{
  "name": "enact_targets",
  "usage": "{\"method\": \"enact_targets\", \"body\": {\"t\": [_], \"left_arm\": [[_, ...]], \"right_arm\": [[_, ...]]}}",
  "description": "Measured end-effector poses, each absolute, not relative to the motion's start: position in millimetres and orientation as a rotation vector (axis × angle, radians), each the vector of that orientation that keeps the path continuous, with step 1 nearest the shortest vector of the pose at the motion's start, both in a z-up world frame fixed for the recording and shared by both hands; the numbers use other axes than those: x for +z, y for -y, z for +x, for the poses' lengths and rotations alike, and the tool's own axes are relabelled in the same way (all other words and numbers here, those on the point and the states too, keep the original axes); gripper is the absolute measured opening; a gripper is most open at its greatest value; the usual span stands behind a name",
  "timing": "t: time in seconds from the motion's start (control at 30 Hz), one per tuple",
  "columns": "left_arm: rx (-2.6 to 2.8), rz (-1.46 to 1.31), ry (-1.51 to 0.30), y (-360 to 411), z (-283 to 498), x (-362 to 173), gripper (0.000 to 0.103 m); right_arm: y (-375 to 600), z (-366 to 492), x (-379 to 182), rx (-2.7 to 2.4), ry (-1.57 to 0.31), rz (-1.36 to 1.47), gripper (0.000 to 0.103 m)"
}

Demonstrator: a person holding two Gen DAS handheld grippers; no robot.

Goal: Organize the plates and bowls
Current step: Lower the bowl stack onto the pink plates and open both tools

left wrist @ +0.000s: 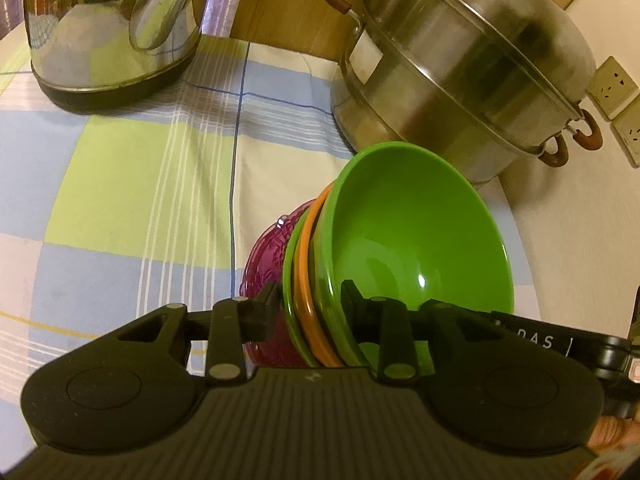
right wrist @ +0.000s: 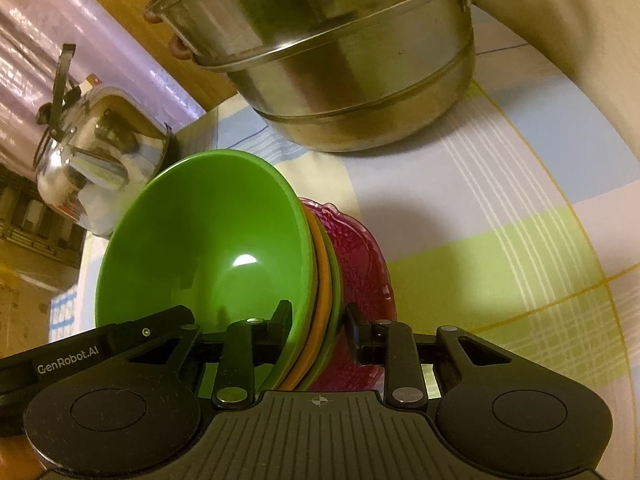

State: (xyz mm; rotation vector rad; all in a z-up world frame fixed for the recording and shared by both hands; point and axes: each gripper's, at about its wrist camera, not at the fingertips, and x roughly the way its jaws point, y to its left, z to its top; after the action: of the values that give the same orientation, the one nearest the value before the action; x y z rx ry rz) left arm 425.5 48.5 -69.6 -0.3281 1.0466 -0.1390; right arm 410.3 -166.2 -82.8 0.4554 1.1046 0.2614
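Both grippers clamping opposite sides of one nested stack

The left gripper (left wrist: 310, 312) is pointing steeply downward, its jaws pinching the stacked rims (left wrist: 316, 280) between them. The right gripper (right wrist: 318, 326) is angling down likewise, its jaws pressing on the same rims from the other side.

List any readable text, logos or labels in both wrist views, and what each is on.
"GenRobot.AI": white print on the black body of the left gripper, seen in the right wrist view.
"DAS", start cut off: white print on the black body of the right gripper, seen in the left wrist view.
Pale label on the steel pot: blank or too blurred to read.
Bowls, kettle, wall sockets: no text visible.
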Motion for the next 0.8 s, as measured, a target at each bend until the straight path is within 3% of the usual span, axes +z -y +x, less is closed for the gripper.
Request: {"method": "enact_targets", "body": {"t": [0.1, 0.17, 0.23, 0.43, 0.8], "left_arm": [[-0.138, -0.336, -1.033, -50, 423, -66, 0.036], [-0.136, -0.335, -1.022, -51, 419, -60, 0.042], [-0.136, -0.339, -1.004, -51, 415, -54, 0.049], [-0.138, -0.310, -0.948, -51, 396, -31, 0.071], [-0.094, -0.214, -0.849, -49, 329, 12, 0.096]], "right_arm": [[168, 408, -82, 0.283, -1.087, 0.463, 0.038], [169, 404, -78, 0.296, -1.061, 0.468, 0.063], [170, 400, -72, 0.300, -1.025, 0.468, 0.071], [173, 382, -50, 0.299, -0.959, 0.450, 0.076], [186, 319, 2, 0.262, -0.826, 0.403, 0.084]]}}
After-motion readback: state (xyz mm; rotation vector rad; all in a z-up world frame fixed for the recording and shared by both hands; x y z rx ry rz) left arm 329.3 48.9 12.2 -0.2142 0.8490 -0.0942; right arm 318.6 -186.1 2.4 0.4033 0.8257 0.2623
